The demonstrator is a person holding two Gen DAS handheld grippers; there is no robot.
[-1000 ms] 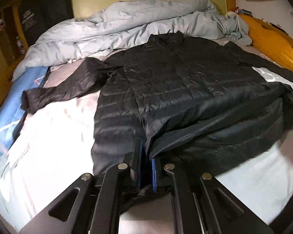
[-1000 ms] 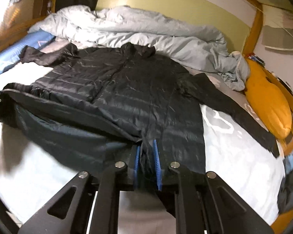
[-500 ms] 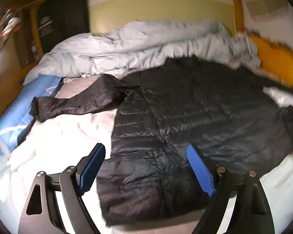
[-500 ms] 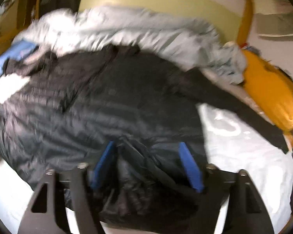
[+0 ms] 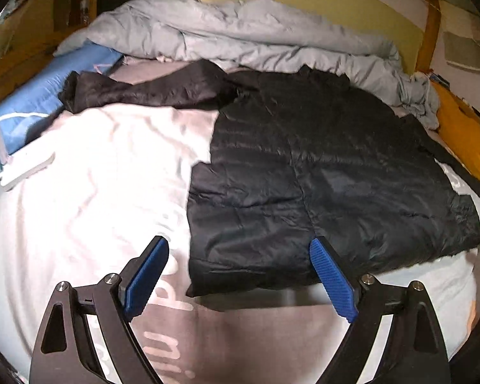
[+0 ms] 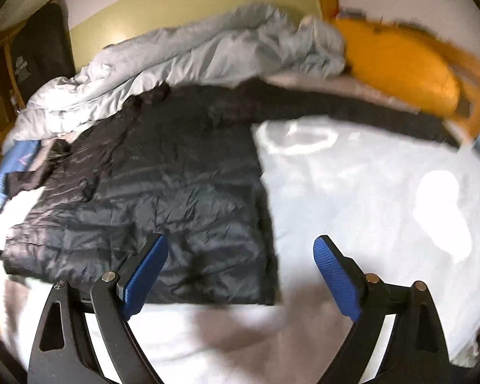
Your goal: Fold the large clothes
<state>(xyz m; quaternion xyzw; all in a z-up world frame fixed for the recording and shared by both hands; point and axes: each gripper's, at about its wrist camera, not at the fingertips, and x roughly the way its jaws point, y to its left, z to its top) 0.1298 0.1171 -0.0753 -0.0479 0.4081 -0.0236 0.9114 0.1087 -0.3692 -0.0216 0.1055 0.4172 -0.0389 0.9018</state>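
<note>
change: hem of black puffer jacket [image 5: 320,172] released from both tools; a second ago each was clamped on the hem, bottom edge lifted and doubled over; now dropped flat.
meaning for task: judged as spread-and-smooth step done, jacket laid out face down, no fold made yet; sleeves likely next.
jacket place: flat on the bed [image 5: 89,172], collar toward the grey duvet [image 5: 240,35], hem at the near edge.
left sleeve [image 5: 150,88]: stretched out left of jacket body, cuff near the blue pillow [image 5: 38,108].
left tool [image 5: 240,275]: jaws wide apart and opening further, nothing clamped; hovers at jacket's near left hem corner, the corner seen between the blue pads [image 5: 331,283], contact not evident.
jacket, right view: body [image 6: 163,185] lies left of the right tool, slightly wrinkled, hem straight.
right tool [image 6: 240,275]: jaws wide apart and opening further, nothing held; hovers at jacket's near right hem corner, left pad over fabric, right pad over bare sheet.
right sleeve [image 6: 352,105]: stretched right of jacket body toward the orange pillow [image 6: 400,64]; view blurred, cuff unclear.
</note>
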